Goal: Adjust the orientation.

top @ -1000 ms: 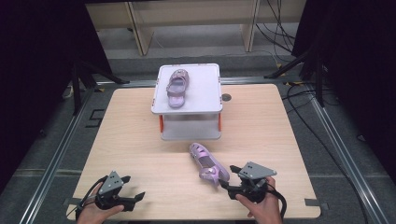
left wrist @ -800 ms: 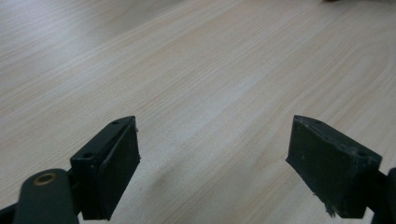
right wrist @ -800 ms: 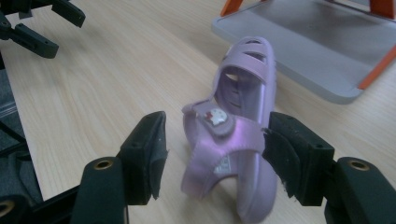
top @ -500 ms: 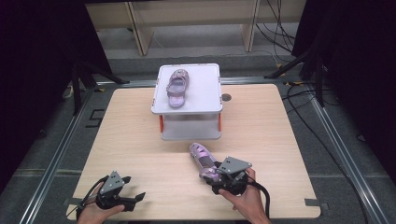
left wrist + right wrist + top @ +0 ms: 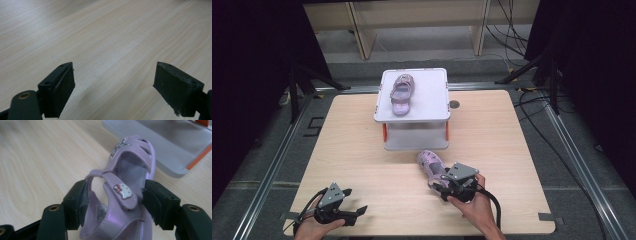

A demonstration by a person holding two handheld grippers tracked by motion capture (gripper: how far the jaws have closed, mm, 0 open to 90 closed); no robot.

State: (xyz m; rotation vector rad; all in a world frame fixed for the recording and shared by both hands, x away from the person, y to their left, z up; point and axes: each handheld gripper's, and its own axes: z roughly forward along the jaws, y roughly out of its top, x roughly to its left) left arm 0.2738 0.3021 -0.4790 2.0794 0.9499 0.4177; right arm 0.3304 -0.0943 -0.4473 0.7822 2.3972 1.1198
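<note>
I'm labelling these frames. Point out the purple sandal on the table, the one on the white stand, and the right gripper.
Purple strappy sandal on table [image 5: 130, 167], right gripper view, toe upper.
Purple sandal on white stand [image 5: 401, 95], high view, insole.
Right gripper [image 5: 439, 181], high view, between fingertips.

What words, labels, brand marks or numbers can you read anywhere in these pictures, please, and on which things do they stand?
Nothing can be read as text.
White label inside the heel of the purple sandal: printed, too small and blurred to read.
Strap of that sandal: a small white cat-face badge with a red bow, a picture, no letters.
Second sandal on the white stand: no lettering shows.
Wooden table: no lettering shows.
</note>
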